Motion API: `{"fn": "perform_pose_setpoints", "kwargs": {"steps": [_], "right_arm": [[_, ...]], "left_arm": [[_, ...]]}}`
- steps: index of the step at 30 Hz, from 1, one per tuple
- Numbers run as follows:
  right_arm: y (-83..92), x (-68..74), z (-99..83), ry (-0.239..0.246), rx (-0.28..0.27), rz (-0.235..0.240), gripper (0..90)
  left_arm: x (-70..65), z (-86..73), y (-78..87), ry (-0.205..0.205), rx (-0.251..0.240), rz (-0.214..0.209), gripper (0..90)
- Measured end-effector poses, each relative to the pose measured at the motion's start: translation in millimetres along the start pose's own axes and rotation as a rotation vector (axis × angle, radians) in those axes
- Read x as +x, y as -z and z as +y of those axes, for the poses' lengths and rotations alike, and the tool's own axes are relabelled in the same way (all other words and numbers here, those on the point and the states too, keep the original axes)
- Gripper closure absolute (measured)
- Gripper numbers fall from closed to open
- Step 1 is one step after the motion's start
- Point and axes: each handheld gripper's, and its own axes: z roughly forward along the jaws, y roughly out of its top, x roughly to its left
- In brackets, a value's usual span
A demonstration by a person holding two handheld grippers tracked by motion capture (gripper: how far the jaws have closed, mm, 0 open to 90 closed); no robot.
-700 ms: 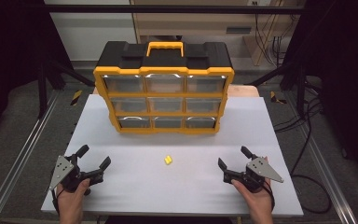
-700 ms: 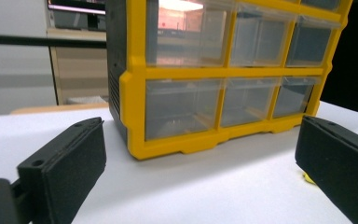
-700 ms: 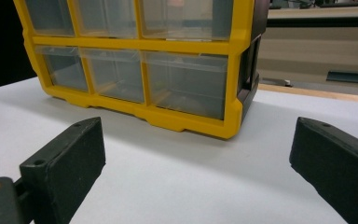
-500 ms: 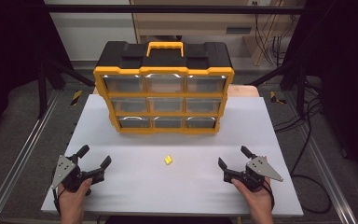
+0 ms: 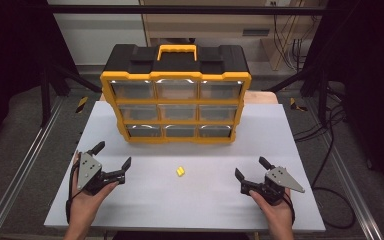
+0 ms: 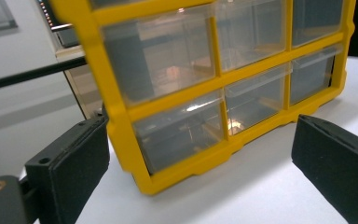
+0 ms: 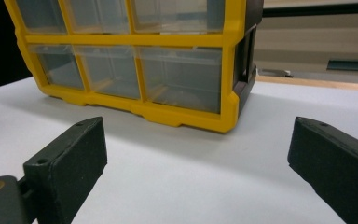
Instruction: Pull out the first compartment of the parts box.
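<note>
Yellow block (image 5: pixel 180 171): small, lying between both released, empty hand-held grippers (image 5: pixel 113 161) (image 5: pixel 251 167).

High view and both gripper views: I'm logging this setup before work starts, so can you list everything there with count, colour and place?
Drawer organiser: one, yellow frame, black top, nine clear drawers, far middle of table.
Small block: one, yellow, on table between the grippers.
Table: one, white top.
Left gripper: one, black, jaws open, near left, nothing between them.
Right gripper: one, black, jaws open, near right, nothing between them.
Hands: two, at near edge.
</note>
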Motion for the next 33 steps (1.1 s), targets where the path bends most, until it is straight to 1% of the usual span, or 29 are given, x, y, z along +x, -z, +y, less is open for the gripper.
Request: {"fn": "perform_pose_setpoints", "kwargs": {"steps": [1, 2, 3, 4, 5, 7, 8, 9, 10, 11, 12, 13, 14, 15, 17, 18, 20, 21, 23, 24, 25, 26, 28, 29, 31, 32, 33], "right_arm": [[0.2, 0.0, -0.3, 0.002, 0.002, 0.000, 4.4], [0.3, 0.2, -0.4, 0.002, 0.003, -0.001, 4.2], [0.4, 0.5, -0.3, 0.003, 0.004, -0.002, 4.1], [0.4, 0.5, -0.3, 0.003, 0.004, -0.002, 4.1], [0.5, 1.0, -0.3, 0.003, 0.007, -0.001, 3.6], [-0.1, 1.2, -0.5, 0.012, 0.005, 0.004, 3.3], [-0.1, 1.2, -0.5, 0.012, 0.005, 0.004, 3.3], [-0.8, 1.1, -1.0, 0.023, 0.013, 0.010, 3.2], [-1.0, 1.6, -0.9, 0.021, 0.016, 0.009, 3.2], [-1.0, 1.8, -0.7, 0.021, 0.017, 0.010, 3.2], [-1.0, 1.8, -0.7, 0.021, 0.017, 0.010, 3.2], [-1.4, 1.7, -0.9, 0.026, 0.015, 0.014, 3.2], [-1.4, 1.7, -0.9, 0.026, 0.015, 0.014, 3.2], [-1.7, 1.9, -1.0, 0.026, 0.016, 0.015, 3.2], [-1.7, 2.5, -0.2, 0.023, 0.018, 0.020, 3.3], [-1.7, 3.1, 0.1, 0.031, 0.016, 0.028, 3.3], [-1.6, 3.8, 0.2, 0.034, 0.017, 0.030, 3.3], [-0.9, 5.0, 0.5, 0.035, 0.019, 0.034, 3.2], [-0.7, 5.4, 0.7, 0.037, 0.019, 0.035, 3.3], [-0.7, 5.4, 0.7, 0.037, 0.019, 0.035, 3.3], [-1.5, 5.5, 1.3, 0.036, 0.014, 0.034, 3.2], [-1.5, 5.5, 1.3, 0.036, 0.014, 0.034, 3.2], [-2.0, 6.0, 1.2, 0.036, 0.020, 0.031, 3.3], [-2.2, 6.4, 1.1, 0.042, 0.023, 0.032, 3.3], [-1.9, 6.4, 1.1, 0.044, 0.021, 0.031, 3.3], [-1.1, 6.4, 0.9, 0.039, 0.022, 0.027, 3.2], [-1.1, 6.4, 0.9, 0.039, 0.022, 0.027, 3.2]], "left_arm": [[0.1, 5.3, -2.0, -0.027, 0.007, 0.002, 3.9], [1.0, 15.4, -5.9, -0.091, 0.011, 0.012, 4.2], [1.6, 19.8, -6.9, -0.113, 0.022, 0.018, 4.5], [1.6, 19.8, -6.9, -0.113, 0.022, 0.018, 4.7], [2.7, 28.0, -10.0, -0.141, 0.023, 0.027, 5.0], [4.0, 36.1, -11.6, -0.183, 0.030, 0.042, 5.4], [4.0, 36.1, -11.6, -0.183, 0.030, 0.042, 5.6], [5.1, 43.8, -13.1, -0.231, 0.038, 0.047, 5.6], [5.5, 47.4, -14.4, -0.252, 0.042, 0.047, 5.6], [5.5, 47.4, -14.4, -0.252, 0.042, 0.047, 5.7], [5.8, 50.8, -15.9, -0.275, 0.047, 0.049, 5.7], [6.7, 57.3, -18.7, -0.311, 0.054, 0.049, 5.8], [6.7, 57.3, -18.7, -0.311, 0.054, 0.049, 6.0], [7.3, 60.3, -19.8, -0.328, 0.057, 0.055, 6.0], [9.0, 65.2, -21.9, -0.365, 0.063, 0.074, 6.5], [11.8, 69.5, -24.3, -0.406, 0.081, 0.113, 7.7], [13.5, 71.8, -25.7, -0.408, 0.081, 0.121, 7.8], [16.8, 77.1, -28.2, -0.411, 0.082, 0.130, 7.8], [18.8, 83.3, -30.1, -0.428, 0.082, 0.142, 7.8], [18.8, 83.3, -30.1, -0.428, 0.082, 0.142, 7.8], [19.9, 89.4, -32.1, -0.452, 0.074, 0.154, 7.8], [19.9, 89.4, -32.1, -0.452, 0.074, 0.154, 8.0], [21.1, 95.2, -35.1, -0.476, 0.076, 0.159, 8.0], [22.4, 100.9, -37.9, -0.502, 0.077, 0.174, 8.6], [22.9, 103.8, -38.9, -0.505, 0.074, 0.178, 9.2], [23.4, 109.1, -40.8, -0.522, 0.069, 0.188, 9.3], [23.4, 109.1, -40.8, -0.522, 0.069, 0.188, 9.4]]}}
